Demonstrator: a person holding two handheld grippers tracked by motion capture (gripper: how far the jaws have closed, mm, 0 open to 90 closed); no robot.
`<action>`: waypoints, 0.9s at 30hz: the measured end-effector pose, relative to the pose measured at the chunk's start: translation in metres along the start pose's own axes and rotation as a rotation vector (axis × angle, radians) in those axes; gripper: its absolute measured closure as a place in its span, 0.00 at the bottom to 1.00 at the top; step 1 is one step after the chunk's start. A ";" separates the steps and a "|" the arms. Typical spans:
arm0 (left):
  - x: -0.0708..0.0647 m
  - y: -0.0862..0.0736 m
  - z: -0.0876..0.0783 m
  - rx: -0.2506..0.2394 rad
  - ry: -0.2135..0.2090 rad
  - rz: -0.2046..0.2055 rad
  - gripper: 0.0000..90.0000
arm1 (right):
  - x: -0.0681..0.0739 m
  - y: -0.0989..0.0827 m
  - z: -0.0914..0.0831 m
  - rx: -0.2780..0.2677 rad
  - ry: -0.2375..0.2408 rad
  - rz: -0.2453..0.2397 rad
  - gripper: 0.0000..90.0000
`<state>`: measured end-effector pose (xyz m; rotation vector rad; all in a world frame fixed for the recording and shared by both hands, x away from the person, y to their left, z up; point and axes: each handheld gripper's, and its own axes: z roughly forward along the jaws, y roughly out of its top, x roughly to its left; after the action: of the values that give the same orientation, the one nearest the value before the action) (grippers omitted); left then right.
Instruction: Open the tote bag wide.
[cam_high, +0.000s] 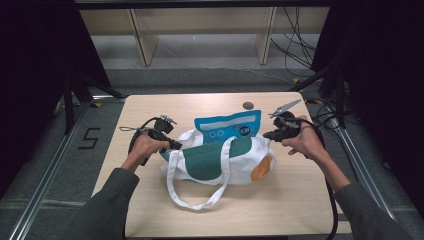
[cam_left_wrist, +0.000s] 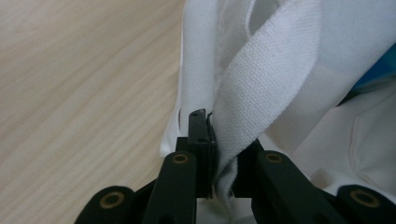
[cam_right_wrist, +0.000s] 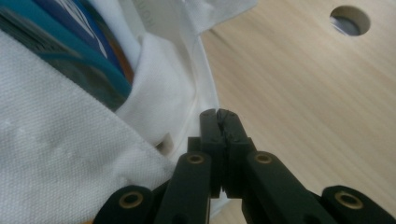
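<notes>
A white tote bag (cam_high: 220, 162) with green and orange patches lies in the middle of the table. A blue pouch (cam_high: 229, 127) sticks out of its far opening, and its blue edge (cam_right_wrist: 70, 56) shows inside the bag in the right gripper view. My left gripper (cam_high: 175, 145) is at the bag's left end, shut on the white strap (cam_left_wrist: 261, 88) and the fabric beside it. My right gripper (cam_high: 267, 135) is at the bag's right end; its jaws (cam_right_wrist: 222, 116) are shut on the thin edge of the bag's rim (cam_right_wrist: 201, 88). The second strap (cam_high: 195, 202) loops loosely toward me.
The light wooden table (cam_high: 150, 107) has a round hole (cam_high: 248, 105) just beyond the pouch, also seen as the hole (cam_right_wrist: 349, 19) in the right gripper view. Metal rails and cables run along both sides of the table. Shelving stands behind it.
</notes>
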<state>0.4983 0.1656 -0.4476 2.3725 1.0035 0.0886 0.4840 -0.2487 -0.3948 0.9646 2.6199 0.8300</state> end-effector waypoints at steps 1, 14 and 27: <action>-0.003 -0.002 0.005 0.012 0.006 0.005 0.91 | 0.000 -0.003 0.003 -0.001 0.002 -0.001 1.00; -0.004 -0.013 0.023 0.029 0.010 -0.016 0.88 | 0.004 -0.037 0.060 0.082 0.071 0.066 1.00; -0.022 -0.003 -0.047 -0.116 0.069 -0.017 0.55 | 0.003 -0.026 0.017 -0.068 0.067 0.122 0.86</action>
<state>0.4682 0.1738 -0.4063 2.2684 1.0217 0.2182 0.4745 -0.2555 -0.4232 1.1057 2.5911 0.9897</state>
